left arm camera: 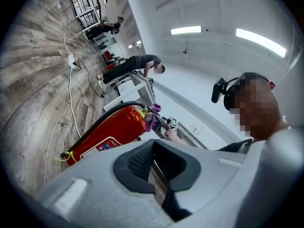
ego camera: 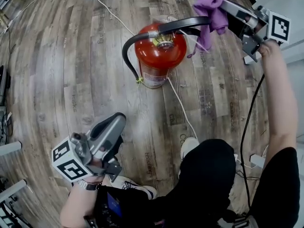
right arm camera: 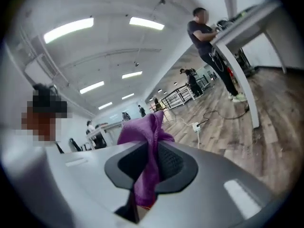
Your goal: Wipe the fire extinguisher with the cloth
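On the wooden floor (ego camera: 57, 70), the red fire extinguisher (ego camera: 159, 56) is standing upright. The right tool (ego camera: 227, 8) is squeezing the purple cloth (ego camera: 212, 4), holding it up by the extinguisher's top. The left tool (ego camera: 114, 122) is clenching tight on nothing, well apart.

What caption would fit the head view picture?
Right gripper holds purple cloth near red fire extinguisher; left gripper shut, empty.
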{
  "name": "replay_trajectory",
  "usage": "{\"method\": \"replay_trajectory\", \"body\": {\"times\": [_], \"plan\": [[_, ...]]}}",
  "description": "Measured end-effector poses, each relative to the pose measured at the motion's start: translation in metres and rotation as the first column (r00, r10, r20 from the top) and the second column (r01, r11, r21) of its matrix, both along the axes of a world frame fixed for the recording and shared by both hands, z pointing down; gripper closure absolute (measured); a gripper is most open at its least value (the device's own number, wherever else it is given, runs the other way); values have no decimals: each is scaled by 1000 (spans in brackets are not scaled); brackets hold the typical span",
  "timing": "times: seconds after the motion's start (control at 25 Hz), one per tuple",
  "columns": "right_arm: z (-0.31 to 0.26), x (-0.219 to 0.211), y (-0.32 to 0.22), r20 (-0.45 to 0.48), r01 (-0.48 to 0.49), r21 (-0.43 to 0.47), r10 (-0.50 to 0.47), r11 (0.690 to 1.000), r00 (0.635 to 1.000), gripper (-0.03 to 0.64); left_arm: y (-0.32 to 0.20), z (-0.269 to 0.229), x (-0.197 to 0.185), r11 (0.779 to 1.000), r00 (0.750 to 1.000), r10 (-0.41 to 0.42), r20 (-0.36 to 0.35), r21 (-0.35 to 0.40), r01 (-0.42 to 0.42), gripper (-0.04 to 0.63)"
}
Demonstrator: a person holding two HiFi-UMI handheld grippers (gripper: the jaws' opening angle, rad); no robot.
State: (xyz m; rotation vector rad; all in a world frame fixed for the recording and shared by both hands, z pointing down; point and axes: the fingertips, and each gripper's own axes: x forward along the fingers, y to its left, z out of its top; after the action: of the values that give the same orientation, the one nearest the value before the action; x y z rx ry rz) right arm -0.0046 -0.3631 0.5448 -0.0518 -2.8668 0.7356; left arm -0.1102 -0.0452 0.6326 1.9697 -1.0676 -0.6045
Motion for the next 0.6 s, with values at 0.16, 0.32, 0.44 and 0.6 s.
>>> {"method": "replay_trajectory", "body": {"times": [0.16, 0.32, 0.44, 0.6], "plan": [[48, -21, -5, 131, 107, -292, -71, 950, 989, 568, -3, -1, 2, 1000, 1000, -7, -2, -2, 7, 597], [102, -45, 18, 97, 224, -370, -202, 902, 975, 568, -1, 6, 5, 1000, 1000, -2, 3, -28, 2, 597], [134, -62, 36, 70, 269, -414, -264, 870, 962, 568, 4, 17, 4, 998, 1000, -1, 13, -56, 2, 597], [175, -66, 40, 65, 235, -486, -233, 842, 970, 568, 6, 26, 1, 996, 1000, -8, 15, -85, 10, 597]]}}
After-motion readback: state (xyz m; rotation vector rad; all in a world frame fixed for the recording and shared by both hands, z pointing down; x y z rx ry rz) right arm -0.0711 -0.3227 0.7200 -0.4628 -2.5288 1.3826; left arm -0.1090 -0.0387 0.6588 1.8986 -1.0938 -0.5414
